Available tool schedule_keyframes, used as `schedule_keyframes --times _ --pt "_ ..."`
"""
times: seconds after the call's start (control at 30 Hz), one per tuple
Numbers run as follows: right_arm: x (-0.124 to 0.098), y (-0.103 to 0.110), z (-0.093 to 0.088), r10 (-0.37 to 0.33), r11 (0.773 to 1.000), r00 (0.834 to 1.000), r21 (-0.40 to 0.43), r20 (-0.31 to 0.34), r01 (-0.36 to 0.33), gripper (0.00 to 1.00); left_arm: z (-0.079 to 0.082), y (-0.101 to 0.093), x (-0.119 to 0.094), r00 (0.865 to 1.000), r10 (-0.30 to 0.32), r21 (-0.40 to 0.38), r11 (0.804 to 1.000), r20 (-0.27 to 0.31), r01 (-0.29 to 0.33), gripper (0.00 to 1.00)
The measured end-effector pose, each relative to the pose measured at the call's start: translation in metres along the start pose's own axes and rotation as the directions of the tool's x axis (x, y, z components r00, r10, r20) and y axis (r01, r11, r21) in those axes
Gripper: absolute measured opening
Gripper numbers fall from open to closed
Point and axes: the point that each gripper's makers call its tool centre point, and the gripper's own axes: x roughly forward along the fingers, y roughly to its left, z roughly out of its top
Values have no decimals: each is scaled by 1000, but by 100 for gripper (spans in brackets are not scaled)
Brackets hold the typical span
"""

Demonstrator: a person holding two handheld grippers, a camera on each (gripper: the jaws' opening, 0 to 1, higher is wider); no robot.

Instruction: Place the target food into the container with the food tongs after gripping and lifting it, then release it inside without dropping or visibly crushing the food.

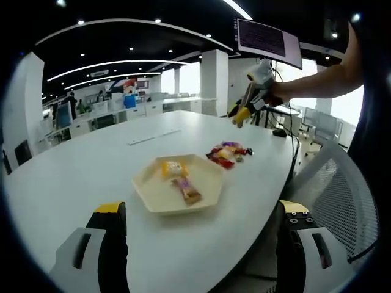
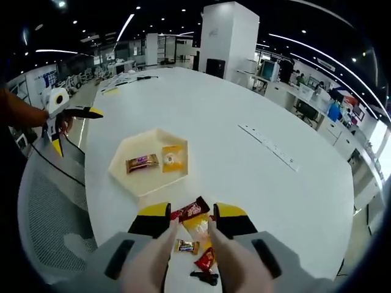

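You have open tabletop [image 2: 256,104] across the far side, broken only by a flat power strip [image 2: 269,146]. Near your edge, the hexagonal tray [image 2: 122,174] sits just beside the snack pile [image 2: 198,235], and a mesh chair [image 1: 342,189] crowds that edge.

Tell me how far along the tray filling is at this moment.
Done: two wrapped snacks, a brown bar and a yellow packet, lie in the hexagonal tray. In hand: nothing; the right gripper hangs open above the snack pile. Left: pile pieces. The left gripper is open, idle.
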Motion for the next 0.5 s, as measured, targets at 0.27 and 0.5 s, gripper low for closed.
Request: schedule_keyframes --times 0.27,0.5 --pt "7 2 -9 -4 1000 1000 20 4 4 27 1 0 -1 1000 -2 -6 1000 5 2 100" --pt "13 4 -22 -5 999 1000 34 -4 5 27 1 0 -1 1000 0 -9 1000 7 0 100"
